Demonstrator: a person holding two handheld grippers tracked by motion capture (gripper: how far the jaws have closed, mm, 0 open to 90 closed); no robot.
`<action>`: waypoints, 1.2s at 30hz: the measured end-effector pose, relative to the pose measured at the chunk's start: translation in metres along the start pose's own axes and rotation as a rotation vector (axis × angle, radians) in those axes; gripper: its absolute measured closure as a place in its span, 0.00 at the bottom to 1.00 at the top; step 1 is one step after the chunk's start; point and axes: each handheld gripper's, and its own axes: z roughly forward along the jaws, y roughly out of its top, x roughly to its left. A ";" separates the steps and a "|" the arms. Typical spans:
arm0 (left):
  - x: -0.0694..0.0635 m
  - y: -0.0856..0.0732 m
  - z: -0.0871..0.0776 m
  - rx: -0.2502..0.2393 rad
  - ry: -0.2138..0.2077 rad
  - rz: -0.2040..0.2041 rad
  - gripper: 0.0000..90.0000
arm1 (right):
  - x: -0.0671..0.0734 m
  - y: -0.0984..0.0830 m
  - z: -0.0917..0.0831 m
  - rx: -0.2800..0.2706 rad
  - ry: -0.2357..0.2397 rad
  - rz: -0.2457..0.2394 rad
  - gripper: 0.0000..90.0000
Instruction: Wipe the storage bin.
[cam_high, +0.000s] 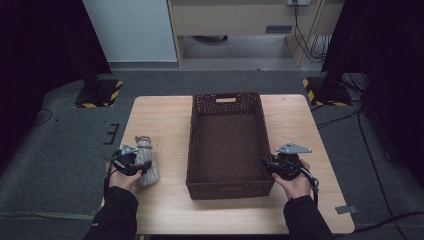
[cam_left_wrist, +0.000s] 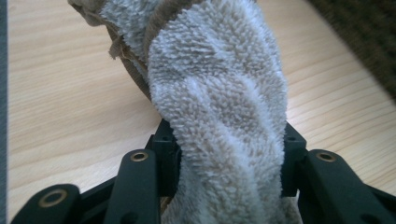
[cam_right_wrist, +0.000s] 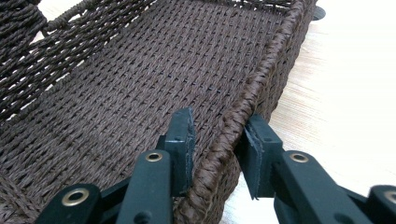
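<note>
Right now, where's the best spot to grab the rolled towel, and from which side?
Grip the towel across its fluffy middle, coming from its near end, as the left tool does: the roll lies lengthwise on the table, its soft sides between the pads, clear of the basket.

no readable text, labels, brands or numbers on anything in these views

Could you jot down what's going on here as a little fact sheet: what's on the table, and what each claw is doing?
Table: light wooden table
Basket: dark brown woven basket, nothing inside, at the table's middle
Towel: fluffy grey rolled towel, lying left of the basket
Left claw: left claw straddles the towel, jaws against its sides
Right claw: right claw straddles the basket's right rim, one jaw inside, one outside, a gap on each side
Hands: one on each claw, at the near edge
</note>
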 end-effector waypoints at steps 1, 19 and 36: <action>0.001 -0.001 0.001 0.007 0.002 -0.012 0.59 | 0.000 0.000 0.000 -0.001 0.000 0.000 0.74; 0.003 -0.006 0.003 0.003 -0.034 -0.046 0.32 | -0.001 0.001 0.000 0.000 -0.014 -0.004 0.63; 0.004 0.002 -0.017 -0.055 -0.033 -0.061 0.26 | -0.002 0.005 -0.006 -0.039 -0.010 -0.008 0.54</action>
